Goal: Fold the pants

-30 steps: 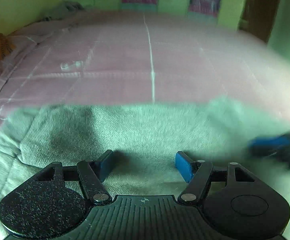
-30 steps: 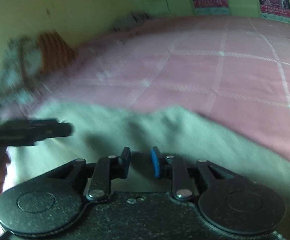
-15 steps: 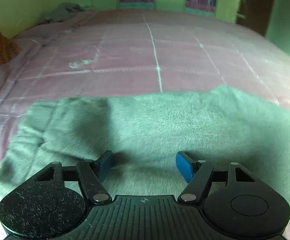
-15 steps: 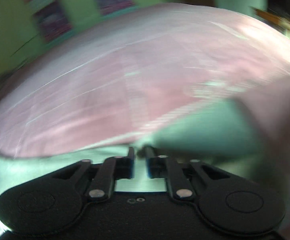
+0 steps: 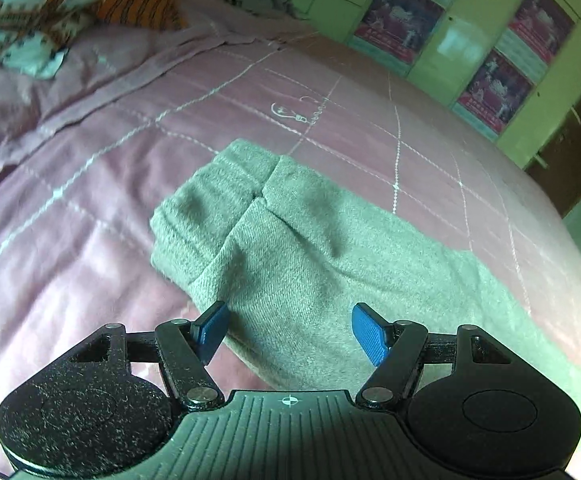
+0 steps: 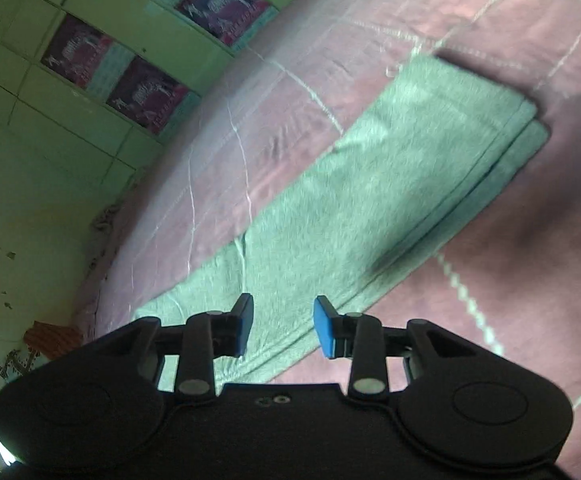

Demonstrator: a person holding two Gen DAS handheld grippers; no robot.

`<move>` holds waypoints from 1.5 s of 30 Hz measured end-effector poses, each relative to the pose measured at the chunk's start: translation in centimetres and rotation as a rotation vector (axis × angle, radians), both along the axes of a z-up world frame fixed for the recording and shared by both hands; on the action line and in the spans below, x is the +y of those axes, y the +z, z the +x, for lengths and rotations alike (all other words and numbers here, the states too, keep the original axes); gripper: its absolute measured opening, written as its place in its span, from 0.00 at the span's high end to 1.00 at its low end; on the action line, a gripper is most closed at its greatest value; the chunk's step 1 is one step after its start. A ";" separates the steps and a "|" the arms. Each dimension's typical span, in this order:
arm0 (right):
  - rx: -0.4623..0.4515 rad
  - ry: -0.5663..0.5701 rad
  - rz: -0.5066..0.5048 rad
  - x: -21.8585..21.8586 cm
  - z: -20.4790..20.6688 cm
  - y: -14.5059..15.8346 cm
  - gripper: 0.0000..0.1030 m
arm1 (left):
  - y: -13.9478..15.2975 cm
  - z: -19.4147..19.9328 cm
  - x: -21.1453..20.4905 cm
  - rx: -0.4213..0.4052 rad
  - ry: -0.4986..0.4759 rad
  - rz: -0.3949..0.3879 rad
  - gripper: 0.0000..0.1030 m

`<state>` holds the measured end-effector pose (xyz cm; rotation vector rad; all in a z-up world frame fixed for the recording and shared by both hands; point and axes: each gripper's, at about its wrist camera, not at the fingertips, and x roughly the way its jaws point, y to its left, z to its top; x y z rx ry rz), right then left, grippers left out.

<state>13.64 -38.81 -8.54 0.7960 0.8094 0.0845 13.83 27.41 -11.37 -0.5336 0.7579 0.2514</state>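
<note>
The grey-green pants [image 5: 310, 240] lie flat on the pink quilted bed [image 5: 90, 240] as a long doubled strip, one leg stacked on the other, with the waistband end toward the pillow [image 5: 22, 20] side and the hem ends [image 6: 502, 140] reaching toward the opposite edge of the bed. The left tool [image 5: 288, 332] hangs released above the waistband half, its blue pads spread wide with cloth showing below the gap but nothing gripped. The right tool [image 6: 282, 328] (its jaws opening just now) hovers over the leg half of the strip, the fabric beneath and ahead of its pads, none of it pinched between them.
</note>
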 end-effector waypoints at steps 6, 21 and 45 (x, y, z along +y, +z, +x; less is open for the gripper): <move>0.068 0.068 0.100 2.9 1.4 -2.8 0.67 | -0.8 0.6 -0.2 0.015 -0.002 -0.024 0.33; -0.011 0.093 0.011 6.9 0.5 -1.8 0.96 | -2.2 0.5 0.1 0.051 -0.001 -0.025 0.33; 0.032 0.004 0.025 6.7 0.9 -3.7 0.88 | -2.6 0.5 2.4 -0.048 0.107 -0.120 0.85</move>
